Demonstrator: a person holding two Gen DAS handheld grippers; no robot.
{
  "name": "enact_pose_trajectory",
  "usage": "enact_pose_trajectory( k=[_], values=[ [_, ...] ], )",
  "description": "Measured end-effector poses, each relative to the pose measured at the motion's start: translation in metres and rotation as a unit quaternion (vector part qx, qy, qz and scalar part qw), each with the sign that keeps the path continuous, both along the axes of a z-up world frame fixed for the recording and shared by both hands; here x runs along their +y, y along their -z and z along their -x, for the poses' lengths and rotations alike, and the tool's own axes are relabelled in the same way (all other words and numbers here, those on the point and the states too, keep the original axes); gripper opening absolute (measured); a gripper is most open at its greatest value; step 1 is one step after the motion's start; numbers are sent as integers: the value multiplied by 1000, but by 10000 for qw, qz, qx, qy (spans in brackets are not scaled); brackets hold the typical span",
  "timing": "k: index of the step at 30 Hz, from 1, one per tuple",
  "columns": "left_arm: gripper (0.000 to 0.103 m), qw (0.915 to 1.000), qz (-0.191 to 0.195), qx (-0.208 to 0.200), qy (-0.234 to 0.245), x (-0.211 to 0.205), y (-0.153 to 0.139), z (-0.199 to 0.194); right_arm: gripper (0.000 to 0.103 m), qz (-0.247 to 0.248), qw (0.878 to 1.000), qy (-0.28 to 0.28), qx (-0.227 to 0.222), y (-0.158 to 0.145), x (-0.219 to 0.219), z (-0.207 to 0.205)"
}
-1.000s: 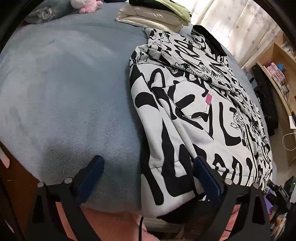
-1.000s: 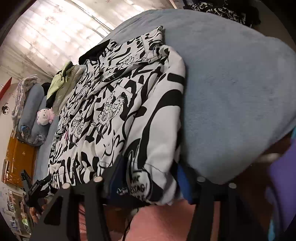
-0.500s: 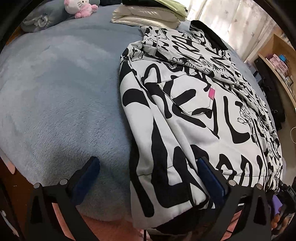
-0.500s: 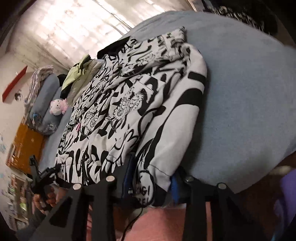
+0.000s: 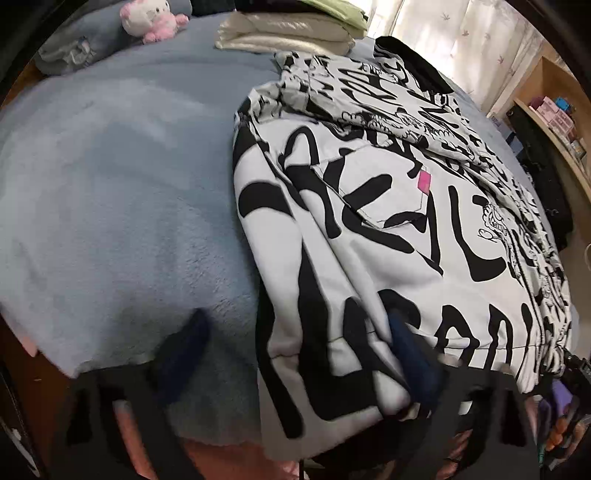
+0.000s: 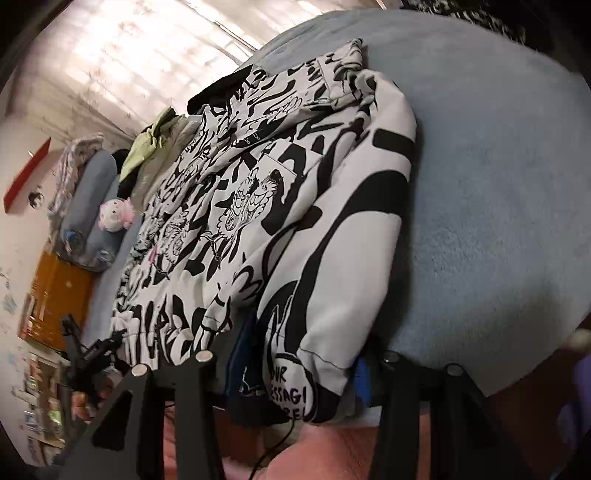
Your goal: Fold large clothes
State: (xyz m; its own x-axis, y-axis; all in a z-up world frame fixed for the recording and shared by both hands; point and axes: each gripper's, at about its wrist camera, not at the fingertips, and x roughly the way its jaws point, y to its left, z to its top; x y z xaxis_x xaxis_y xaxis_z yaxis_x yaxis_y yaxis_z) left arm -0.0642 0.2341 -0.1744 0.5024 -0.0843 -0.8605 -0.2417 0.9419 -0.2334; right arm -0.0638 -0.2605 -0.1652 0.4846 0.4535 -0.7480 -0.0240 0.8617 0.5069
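Observation:
A large white jacket with black graffiti print point(image 5: 388, 229) lies folded lengthwise on a blue fleece bed point(image 5: 110, 192), its hem hanging over the near edge. My left gripper point(image 5: 295, 354) is open, its blue-padded fingers straddling the jacket's left hem corner. In the right wrist view the same jacket point(image 6: 295, 206) fills the middle; my right gripper point(image 6: 295, 365) has its blue pads on either side of the right hem corner, pinching the fabric.
A stack of folded clothes point(image 5: 288, 29) and a pink plush toy point(image 5: 151, 18) sit at the far end of the bed. A wooden shelf point(image 5: 554, 122) stands on the right. The bed's near edge drops to a pink floor point(image 6: 332, 454).
Both grippers have moved forward along the hem. The right gripper's fingers have closed in on the jacket's corner. The left gripper stays wide open.

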Motion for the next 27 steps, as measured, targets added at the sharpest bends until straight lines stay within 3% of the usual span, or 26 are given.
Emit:
enact_pose_trajectory(
  k=[1,2,4,5,6,13,17,23,27],
  values=[
    [57,10000,-30,-48,45,-1,-4,2,39,137,9999,-12,-29,-2,3,1],
    [40,9998,-67,-126,113,-5,-10,4,29,306,9995,-40,-84,-6,7,3],
    [24,9998,-60,-115,127,-7,-19,6,20,400,9991,-101,-116,-12,9,5],
    [11,9998,62,-116,143,-6,-23,8,18,435,9989,-129,-145,-17,9,6],
    [10,9994,274,-100,179,-5,-26,9,16,480,9986,-161,-173,-22,10,8],
    [10,9978,425,-216,460,-14,-74,28,13,849,9943,-411,-492,-73,4,34],
    [9,9953,742,-235,580,-5,-102,52,12,836,9934,-563,-541,-96,-6,55],
    [9,9897,1272,-311,576,10,-139,81,12,213,9966,-468,-638,-131,-31,78],
    [9,9855,1568,-494,418,19,-157,64,12,-198,9959,-296,-826,-147,-38,63]
  ],
)
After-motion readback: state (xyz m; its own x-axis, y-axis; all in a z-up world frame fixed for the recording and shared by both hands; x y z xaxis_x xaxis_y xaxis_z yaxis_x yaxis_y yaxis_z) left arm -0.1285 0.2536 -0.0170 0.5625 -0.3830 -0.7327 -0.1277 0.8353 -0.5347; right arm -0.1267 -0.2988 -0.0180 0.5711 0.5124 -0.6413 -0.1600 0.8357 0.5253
